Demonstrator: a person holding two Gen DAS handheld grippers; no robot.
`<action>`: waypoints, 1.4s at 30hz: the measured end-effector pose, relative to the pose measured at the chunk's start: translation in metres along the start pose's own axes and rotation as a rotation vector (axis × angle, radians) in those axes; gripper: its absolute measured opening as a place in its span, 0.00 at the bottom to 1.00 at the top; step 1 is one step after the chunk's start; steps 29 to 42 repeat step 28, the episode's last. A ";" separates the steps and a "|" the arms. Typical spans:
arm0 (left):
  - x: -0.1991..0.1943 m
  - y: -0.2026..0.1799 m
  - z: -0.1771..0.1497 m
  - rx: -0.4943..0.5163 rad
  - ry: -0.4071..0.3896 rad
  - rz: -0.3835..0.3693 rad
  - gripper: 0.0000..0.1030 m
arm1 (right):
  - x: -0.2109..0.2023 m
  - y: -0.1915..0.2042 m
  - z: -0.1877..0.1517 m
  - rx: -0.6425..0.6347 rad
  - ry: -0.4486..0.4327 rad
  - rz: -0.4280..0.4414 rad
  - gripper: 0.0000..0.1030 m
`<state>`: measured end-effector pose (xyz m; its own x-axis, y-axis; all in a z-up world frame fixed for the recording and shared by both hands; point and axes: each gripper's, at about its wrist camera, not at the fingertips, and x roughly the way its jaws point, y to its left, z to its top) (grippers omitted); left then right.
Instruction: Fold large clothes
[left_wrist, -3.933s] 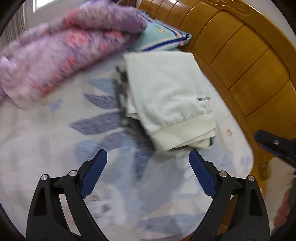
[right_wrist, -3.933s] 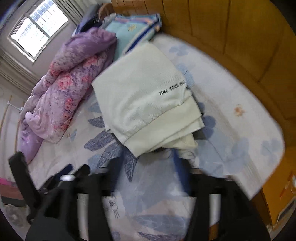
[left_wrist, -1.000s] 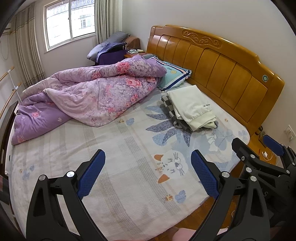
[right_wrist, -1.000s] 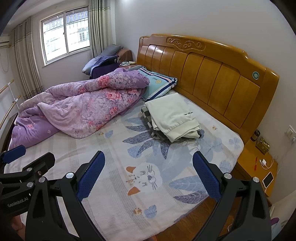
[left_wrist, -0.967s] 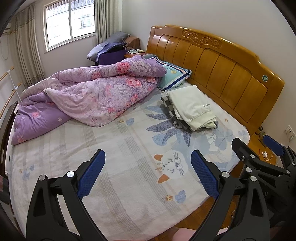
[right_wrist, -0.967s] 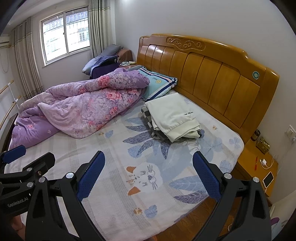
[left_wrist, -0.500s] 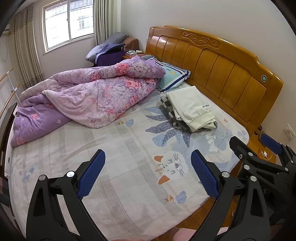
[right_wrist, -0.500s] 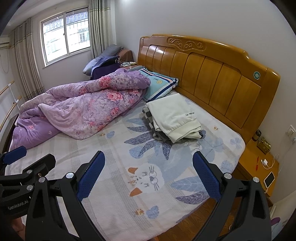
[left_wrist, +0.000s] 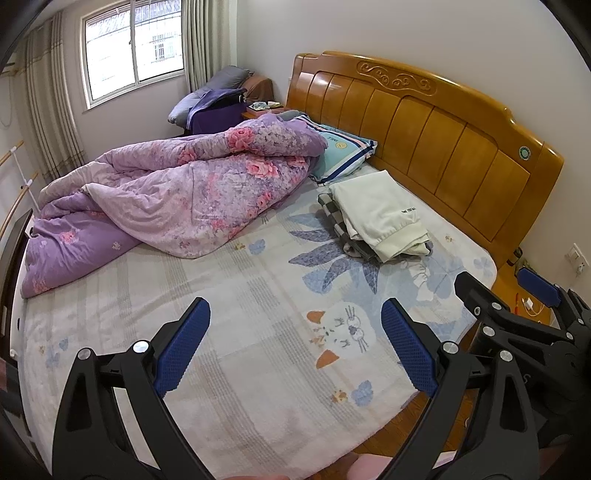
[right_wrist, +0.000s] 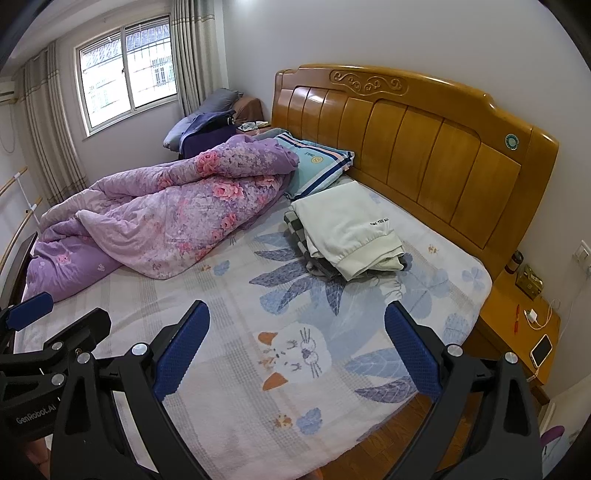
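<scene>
Left wrist view: left gripper (left_wrist: 293, 334) is hanging over the near part of the bed (left_wrist: 229, 295), jaws spread wide, gripping nothing. The folded clothes (left_wrist: 376, 218) are sitting far off by the headboard (left_wrist: 424, 129) — a cream garment stacked on a checked one, lying on the sheet just below the pillow (left_wrist: 341, 155). A purple quilt (left_wrist: 177, 195) is lying bunched across the far left of the bed, touching the pillow, near the clothes but apart from them. Right gripper (left_wrist: 502, 291) is showing at the right edge, off the bed side, its jaws parted and empty. A window (left_wrist: 133, 48) is showing in the back wall.

Right wrist view: right gripper (right_wrist: 295, 338) is hovering above the sheet's cat print, jaws wide apart, nothing between them. The clothes (right_wrist: 347, 229) are resting well ahead of the fingertips, close to the headboard (right_wrist: 406, 140), cream piece on top — dark lettering on it, too small to read. Quilt (right_wrist: 159, 214) is lying to the left of the stack. Left gripper (right_wrist: 59, 317) is poking in at the left edge, jaws parted. A nightstand (right_wrist: 517, 325) is standing right of the bed with a phone (right_wrist: 541, 350) on it.
</scene>
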<state>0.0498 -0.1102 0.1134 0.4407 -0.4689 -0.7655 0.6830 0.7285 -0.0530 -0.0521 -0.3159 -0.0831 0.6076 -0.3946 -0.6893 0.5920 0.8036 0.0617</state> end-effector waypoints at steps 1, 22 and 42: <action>0.000 0.000 0.000 -0.001 0.002 0.000 0.91 | 0.000 -0.001 0.000 0.001 0.002 0.002 0.90; 0.003 0.000 -0.005 0.009 0.030 -0.015 0.91 | -0.004 -0.003 -0.009 0.015 0.009 -0.010 0.90; 0.004 -0.004 -0.006 0.020 0.030 -0.010 0.91 | -0.005 -0.006 -0.010 0.027 0.011 -0.011 0.90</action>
